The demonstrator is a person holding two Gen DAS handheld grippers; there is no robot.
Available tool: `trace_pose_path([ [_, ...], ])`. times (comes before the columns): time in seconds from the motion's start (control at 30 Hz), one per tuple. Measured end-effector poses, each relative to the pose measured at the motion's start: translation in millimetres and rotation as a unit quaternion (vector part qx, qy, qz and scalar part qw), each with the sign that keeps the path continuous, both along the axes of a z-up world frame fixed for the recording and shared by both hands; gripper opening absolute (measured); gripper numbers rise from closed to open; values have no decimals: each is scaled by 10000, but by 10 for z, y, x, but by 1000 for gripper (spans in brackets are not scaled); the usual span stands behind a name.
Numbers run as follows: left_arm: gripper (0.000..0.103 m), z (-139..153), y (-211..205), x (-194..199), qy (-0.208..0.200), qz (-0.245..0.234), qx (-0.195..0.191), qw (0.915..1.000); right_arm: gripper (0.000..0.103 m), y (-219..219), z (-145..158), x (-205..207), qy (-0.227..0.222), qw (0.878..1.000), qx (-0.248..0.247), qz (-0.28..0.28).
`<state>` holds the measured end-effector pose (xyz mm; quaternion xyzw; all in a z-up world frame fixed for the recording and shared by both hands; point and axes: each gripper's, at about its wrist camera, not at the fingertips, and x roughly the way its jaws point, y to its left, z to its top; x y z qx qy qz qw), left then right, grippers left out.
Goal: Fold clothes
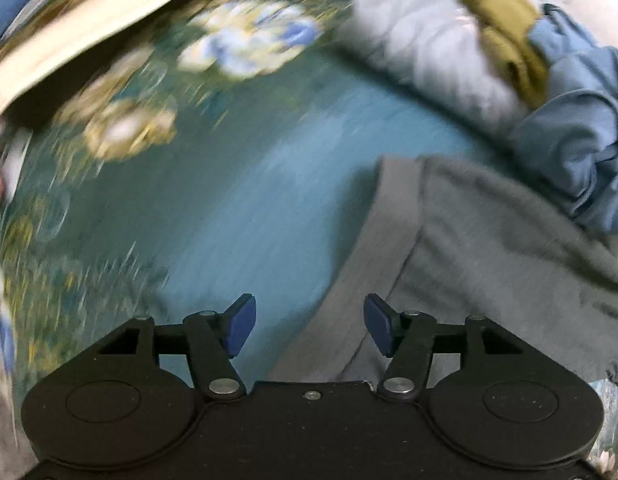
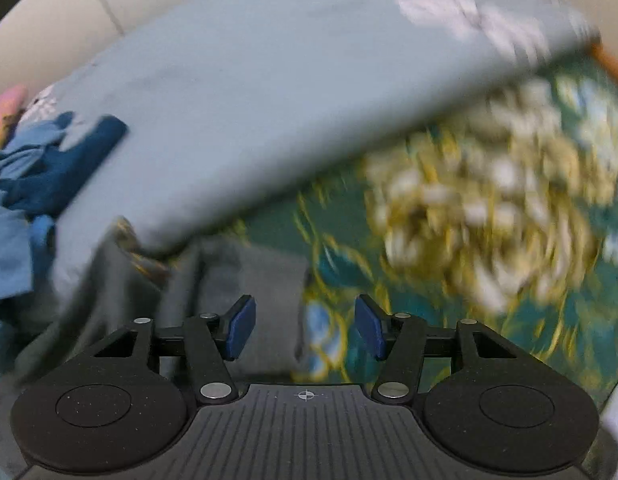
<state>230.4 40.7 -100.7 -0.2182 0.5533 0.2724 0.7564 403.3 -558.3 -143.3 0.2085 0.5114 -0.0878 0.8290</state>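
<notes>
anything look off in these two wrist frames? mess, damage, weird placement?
Nothing damaged or spilled. The grey garment lies flat on the floral bedspread, folded. Behind it, an unfolded heap: blue clothes with an olive piece crumpled on top. Left gripper and right gripper are open, empty. Both frames are motion-blurred.

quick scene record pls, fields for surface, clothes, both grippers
surface: teal floral bedspread
nearest garment: grey garment, lying flat on the bedspread
pile: blue clothes and an olive piece, heaped
pillow: pale blue-grey pillow
left gripper: open, empty
right gripper: open, empty, at the grey garment's edge
image: motion-blurred
</notes>
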Motion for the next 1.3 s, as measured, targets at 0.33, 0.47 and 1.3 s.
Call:
trace_pose_path([
  [0.33,58,72,-77,-3,90,48,-61,9999,6,243,-276,127,-30,9975,656,-265],
  [0.47,59,106,-120,103,55,-150,-39,9999,6,57,46,125,-432,9985,73,-321],
  [1.3,70,-167,26,-519,419,89,-799,9959,55,-256,335,-817,-118,9944,-818,-660],
])
